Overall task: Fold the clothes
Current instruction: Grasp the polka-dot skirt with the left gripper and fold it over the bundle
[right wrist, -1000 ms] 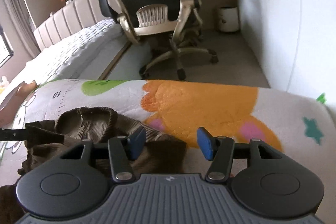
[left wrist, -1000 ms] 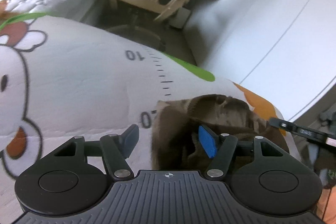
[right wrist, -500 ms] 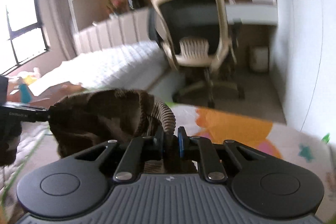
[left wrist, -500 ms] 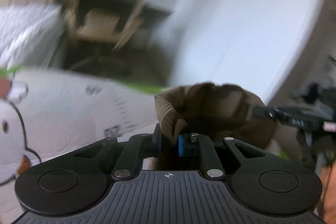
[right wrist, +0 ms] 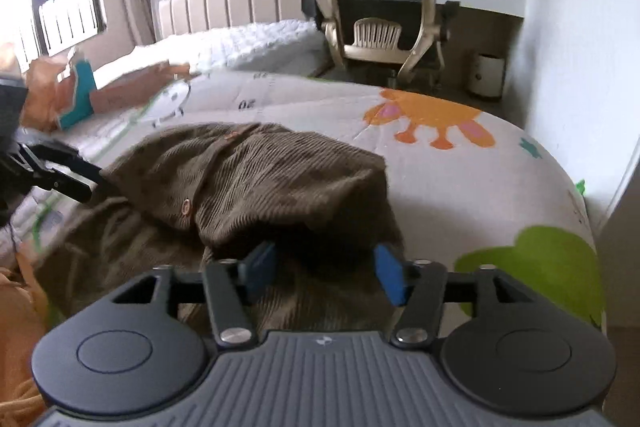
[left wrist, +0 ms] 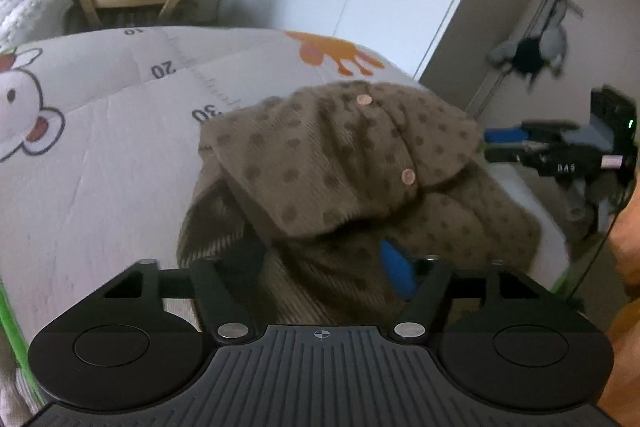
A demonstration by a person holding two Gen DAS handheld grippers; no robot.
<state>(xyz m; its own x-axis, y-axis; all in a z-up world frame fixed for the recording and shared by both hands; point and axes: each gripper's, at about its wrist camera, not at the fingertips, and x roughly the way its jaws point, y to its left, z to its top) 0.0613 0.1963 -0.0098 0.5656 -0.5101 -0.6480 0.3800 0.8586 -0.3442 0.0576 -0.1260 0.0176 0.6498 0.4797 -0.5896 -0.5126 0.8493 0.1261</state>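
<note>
A: Brown ribbed knit, dotted with darker brown spots – that is the cardigan (left wrist: 344, 163), with small coppery buttons (left wrist: 408, 176) running down its front band.

B: Where does it lie?

A: On the bed, on a pale cartoon-print blanket (left wrist: 100, 155) with an orange animal and printed numbers. Its upper part is doubled over the lower part, so the top layer overhangs and casts a dark fold underneath.

B: And the left hand-held gripper (left wrist: 332, 267)?

A: Its jaws are spread wide and grip nothing. The cloth sits between and just ahead of them; one blue pad shows, the other is hidden by fabric.

B: The right hand-held gripper (right wrist: 324, 269)?

A: Likewise wide apart, both blue pads visible, the folded edge of the cardigan (right wrist: 256, 183) draping just above them, nothing pinched. Behind stand an office chair (right wrist: 380, 7) and a padded headboard (right wrist: 232, 3).
</note>
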